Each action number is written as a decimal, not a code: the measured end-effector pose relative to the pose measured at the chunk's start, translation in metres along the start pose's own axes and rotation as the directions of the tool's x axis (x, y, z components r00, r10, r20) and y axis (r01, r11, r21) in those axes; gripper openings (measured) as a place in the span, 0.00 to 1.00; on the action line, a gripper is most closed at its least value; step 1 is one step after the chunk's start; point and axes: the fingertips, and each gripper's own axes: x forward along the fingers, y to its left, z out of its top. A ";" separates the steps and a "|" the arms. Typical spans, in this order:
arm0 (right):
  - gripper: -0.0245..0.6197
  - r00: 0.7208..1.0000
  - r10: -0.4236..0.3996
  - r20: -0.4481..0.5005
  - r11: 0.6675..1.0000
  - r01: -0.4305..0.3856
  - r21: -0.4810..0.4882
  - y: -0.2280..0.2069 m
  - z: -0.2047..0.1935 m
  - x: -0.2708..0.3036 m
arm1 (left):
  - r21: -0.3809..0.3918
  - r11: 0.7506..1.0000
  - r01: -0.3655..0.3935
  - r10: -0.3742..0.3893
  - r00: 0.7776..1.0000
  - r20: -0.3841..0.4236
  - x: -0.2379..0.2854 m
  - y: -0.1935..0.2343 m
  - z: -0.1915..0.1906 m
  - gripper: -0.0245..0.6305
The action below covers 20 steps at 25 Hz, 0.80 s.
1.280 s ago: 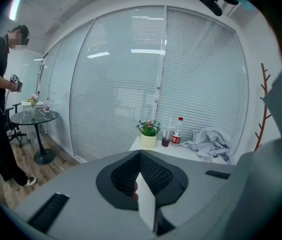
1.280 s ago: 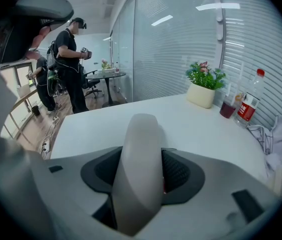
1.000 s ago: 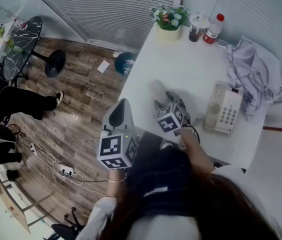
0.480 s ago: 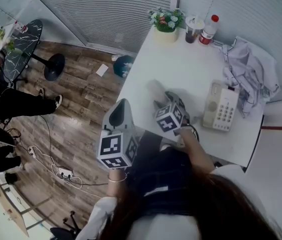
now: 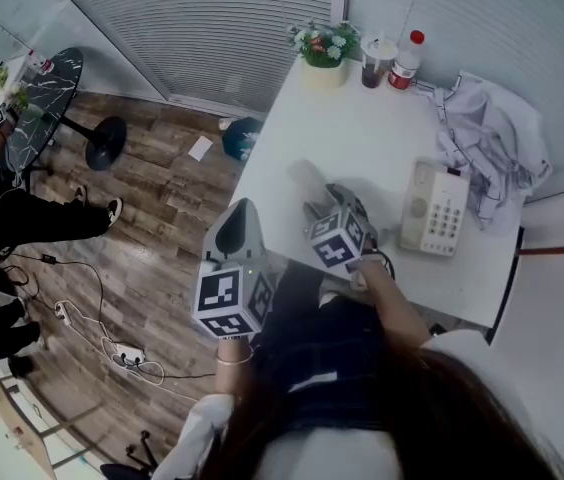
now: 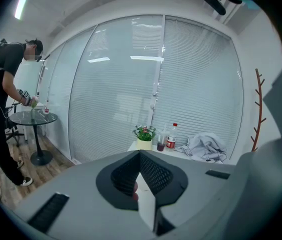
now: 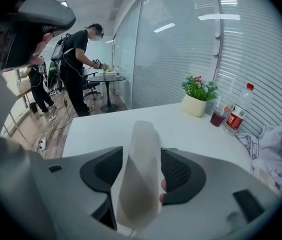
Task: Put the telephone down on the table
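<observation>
Table (image 5: 362,133), white, beside blinds (image 5: 222,28) — right gripper (image 7: 140,153) with jaws clamping handset (image 5: 304,176), left gripper (image 6: 140,158) with jaws closed.

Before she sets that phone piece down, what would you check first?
1. The handset sits firmly between the jaws of the right hand-held gripper: ok.
2. The table is bare ahead of the handset: ok.
3. The telephone base and crumpled cloth lie well off to the side: ok.
4. The left hand-held gripper is shut, empty and off the table's edge, out of the way: ok.
5. The handset's cord runs free of snags: cannot tell, it is not visible.
</observation>
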 end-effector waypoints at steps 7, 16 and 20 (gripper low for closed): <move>0.39 0.999 -0.024 0.034 1.000 0.024 0.005 -0.003 0.001 -0.016 | 0.015 1.000 0.021 -0.021 1.000 0.015 -0.008 -0.010 0.000 0.04; 0.30 0.995 -0.062 0.075 0.998 0.061 0.010 -0.009 0.005 -0.037 | 0.046 0.998 0.051 -0.053 0.998 0.027 -0.020 -0.030 0.002 0.04; 0.26 0.993 -0.082 0.090 0.997 0.082 0.005 -0.012 0.005 -0.049 | 0.054 0.997 0.057 -0.059 0.998 0.033 -0.025 -0.035 0.002 0.04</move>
